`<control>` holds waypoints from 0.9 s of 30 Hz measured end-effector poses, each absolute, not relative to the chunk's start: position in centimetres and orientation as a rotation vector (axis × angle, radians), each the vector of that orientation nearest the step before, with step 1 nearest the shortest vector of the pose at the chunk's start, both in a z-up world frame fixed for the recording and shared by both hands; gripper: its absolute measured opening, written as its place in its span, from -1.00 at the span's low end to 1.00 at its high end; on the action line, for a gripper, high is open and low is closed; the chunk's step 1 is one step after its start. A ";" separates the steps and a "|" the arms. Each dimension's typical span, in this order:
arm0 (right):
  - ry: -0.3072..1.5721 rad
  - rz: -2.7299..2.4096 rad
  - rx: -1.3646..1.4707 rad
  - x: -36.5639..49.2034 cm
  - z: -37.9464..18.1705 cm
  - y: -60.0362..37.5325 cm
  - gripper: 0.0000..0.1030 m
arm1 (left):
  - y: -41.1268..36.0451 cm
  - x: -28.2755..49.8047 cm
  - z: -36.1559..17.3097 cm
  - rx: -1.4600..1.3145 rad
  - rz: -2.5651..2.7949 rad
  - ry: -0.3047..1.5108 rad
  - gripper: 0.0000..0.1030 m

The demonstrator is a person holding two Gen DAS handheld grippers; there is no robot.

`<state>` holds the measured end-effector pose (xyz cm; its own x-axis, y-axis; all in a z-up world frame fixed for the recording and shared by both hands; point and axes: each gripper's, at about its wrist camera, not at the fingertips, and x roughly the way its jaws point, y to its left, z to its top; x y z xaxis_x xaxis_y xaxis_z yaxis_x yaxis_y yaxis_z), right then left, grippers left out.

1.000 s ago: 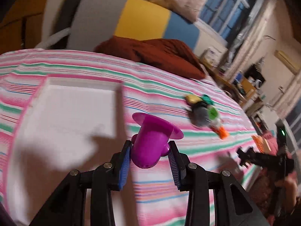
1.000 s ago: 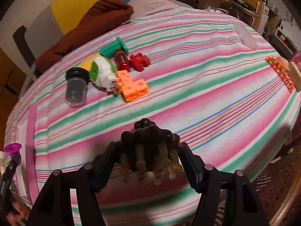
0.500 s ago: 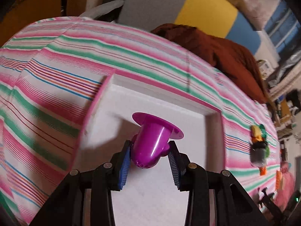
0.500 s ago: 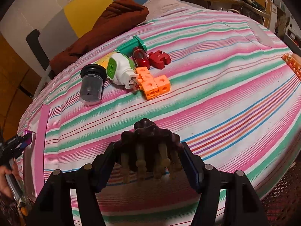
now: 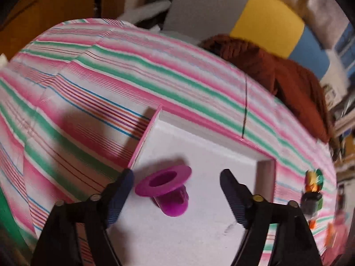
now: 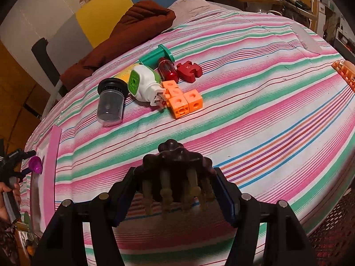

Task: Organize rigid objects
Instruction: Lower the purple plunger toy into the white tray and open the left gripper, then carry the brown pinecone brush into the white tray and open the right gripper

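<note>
A purple flanged cup (image 5: 165, 189) lies tilted on the floor of the white tray (image 5: 210, 153) with a pink rim. My left gripper (image 5: 176, 177) straddles the cup; its jaws are opening and neither blue pad touches it. From the right wrist view the same cup (image 6: 36, 165) and left gripper (image 6: 21, 161) show at the far left, over the tray's pink rim (image 6: 52, 166). My right gripper (image 6: 174, 173) is shut on a dark brown knobbed toy (image 6: 175, 157) with pale pegs hanging under it, held above the striped bedspread.
A pile lies mid-bed: a grey jar with a black lid (image 6: 111, 102), a white-green plug-in device (image 6: 144, 84), orange cubes (image 6: 184, 102), a red capsule (image 6: 167, 69), a red puzzle piece (image 6: 188, 69), a green tube (image 6: 155, 55). A brown blanket (image 6: 133, 28) lies behind.
My left gripper swung from the bedspread over the tray, then spread its jaws, and the purple cup dropped out onto the tray floor. The right gripper kept its hold and barely moved.
</note>
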<state>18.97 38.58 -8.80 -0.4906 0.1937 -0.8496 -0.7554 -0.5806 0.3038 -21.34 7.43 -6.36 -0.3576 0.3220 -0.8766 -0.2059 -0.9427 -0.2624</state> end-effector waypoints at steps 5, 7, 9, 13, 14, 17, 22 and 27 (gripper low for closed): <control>0.975 2.105 -1.045 17.7 -8.5 39.3 0.31 | 6.2 -19.0 -5.3 -1.438 2.391 -0.243 0.88; 0.991 2.114 -1.001 17.0 -7.9 39.9 0.31 | 5.9 -17.8 -5.1 -1.409 2.379 -0.277 0.90; 0.994 2.131 -0.982 16.4 -7.3 39.9 0.31 | 5.3 -15.9 -4.9 -1.363 2.378 -0.288 0.93; 0.957 2.181 -0.997 15.8 -6.8 38.2 0.31 | 4.3 -12.1 -4.9 -1.284 2.371 -0.286 0.95; 0.955 2.188 -1.005 15.7 -6.8 37.8 0.31 | 4.0 -11.1 -5.0 -1.271 2.368 -0.279 0.95; 0.964 2.209 -1.035 15.2 -7.1 36.6 0.31 | 3.5 -8.0 -5.4 -1.236 2.350 -0.232 0.95; 0.948 2.256 -1.079 13.6 -6.9 34.5 0.31 | 2.7 -4.4 -6.2 -1.209 2.333 -0.151 0.95; 0.942 2.346 -1.117 11.3 -5.9 31.9 0.31 | 1.6 -2.5 -6.8 -1.219 2.305 -0.159 0.95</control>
<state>11.32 31.85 -5.92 -0.6141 0.0472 -0.7878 -0.5789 -0.7054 0.4090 -2.53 1.59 -6.79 -0.4575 0.4987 -0.7362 -0.3927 -0.8561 -0.3359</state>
